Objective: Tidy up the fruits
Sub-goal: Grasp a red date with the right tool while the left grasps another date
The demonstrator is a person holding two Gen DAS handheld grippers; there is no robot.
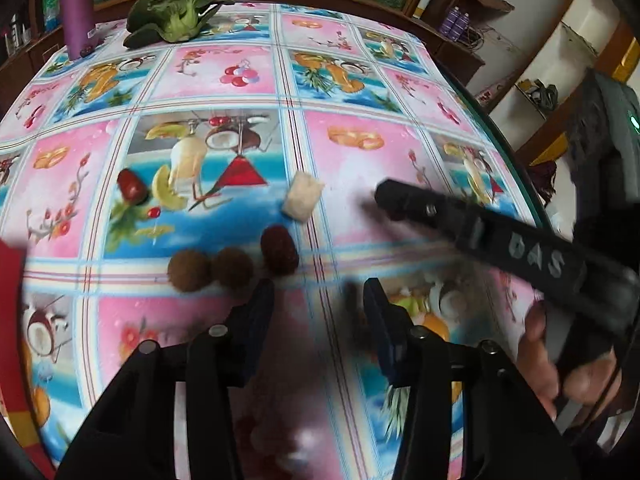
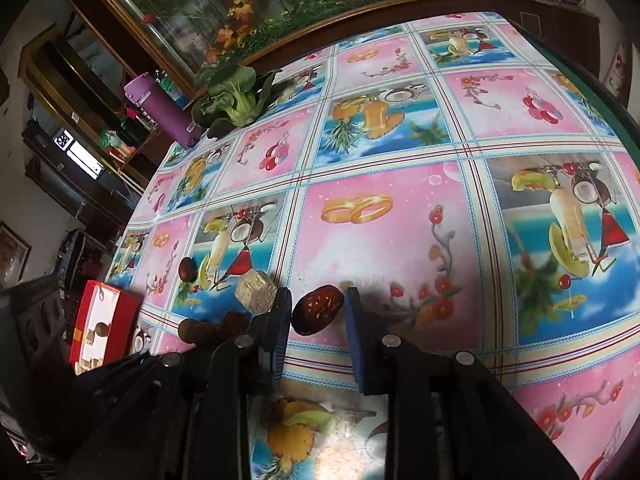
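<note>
In the right wrist view my right gripper is shut on a wrinkled red date, low over the tablecloth. In the left wrist view my left gripper stands open with nothing between its fingers. Just beyond its left fingertip lie a dark red date and two brown longans. A pale cube and another red date lie farther out. The right gripper reaches in from the right, a hand holding it. The pale cube also shows left of the right gripper's fingers.
A red box with a white inside holds a longan and pale cubes at the table's left edge. A bok choy and a purple bottle stand at the far side. The round table's edge curves close on the right.
</note>
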